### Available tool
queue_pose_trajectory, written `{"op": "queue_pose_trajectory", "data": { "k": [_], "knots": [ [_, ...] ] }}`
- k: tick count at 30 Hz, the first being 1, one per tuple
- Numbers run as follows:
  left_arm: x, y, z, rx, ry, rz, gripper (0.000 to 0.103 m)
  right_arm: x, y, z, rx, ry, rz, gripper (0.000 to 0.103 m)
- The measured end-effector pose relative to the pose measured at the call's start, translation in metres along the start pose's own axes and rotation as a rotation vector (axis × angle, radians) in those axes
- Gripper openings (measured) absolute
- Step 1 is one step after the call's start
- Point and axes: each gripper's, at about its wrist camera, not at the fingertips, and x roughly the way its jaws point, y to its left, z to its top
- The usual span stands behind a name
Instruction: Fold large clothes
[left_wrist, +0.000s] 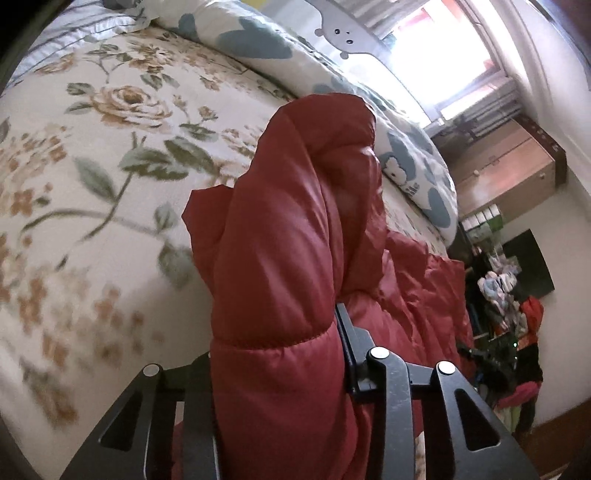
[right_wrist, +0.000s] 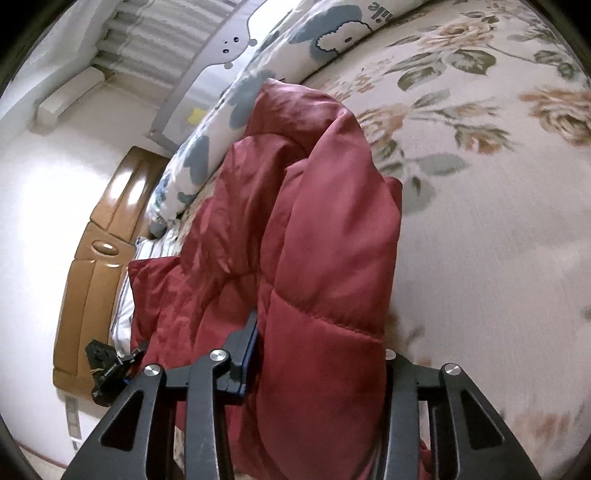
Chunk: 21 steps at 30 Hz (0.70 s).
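Note:
A red quilted puffer jacket (left_wrist: 280, 236) fills the middle of both views, held up above a bed with a floral cover (left_wrist: 92, 147). My left gripper (left_wrist: 277, 354) is shut on a thick padded edge of the jacket, which bulges up between its jaws and hides the left finger. My right gripper (right_wrist: 317, 350) is shut on another padded edge of the same jacket (right_wrist: 325, 236); the fabric covers its right finger. The rest of the jacket hangs and lies crumpled on the bed between the two grippers. The other gripper shows small in each view, the right one (left_wrist: 480, 354) and the left one (right_wrist: 107, 365).
A blue-and-white cartoon quilt (left_wrist: 332, 85) lies rolled along the far side of the bed, against a grey bed rail (left_wrist: 343, 33). A wooden headboard (right_wrist: 96, 251) and striped pillow are at one end. A bright window (left_wrist: 454, 55), wooden cabinet (left_wrist: 506, 166) and cluttered clothes (left_wrist: 517, 314) are beyond the foot.

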Motion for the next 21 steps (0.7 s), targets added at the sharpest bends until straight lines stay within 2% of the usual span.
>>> {"op": "queue_pose_trajectory", "data": {
  "k": [7, 12, 17, 21],
  "knots": [
    [-0.067, 0.013, -0.058, -0.018, 0.02, -0.028, 0.034, -0.036, -0.003, -0.064, 0.01, 0.033, 0.022, 0.04],
    [-0.102, 0.02, -0.089, -0.015, 0.044, -0.031, 0.035, -0.05, -0.003, -0.093, 0.018, 0.041, 0.031, 0.04],
    [-0.115, 0.023, -0.103, -0.026, 0.041, -0.026, 0.035, -0.054, -0.008, -0.109, 0.021, 0.038, 0.022, 0.041],
    [-0.111, 0.026, -0.111, -0.03, 0.04, 0.029, 0.038, -0.048, -0.016, -0.109, 0.033, 0.033, 0.008, 0.045]
  ]
}}
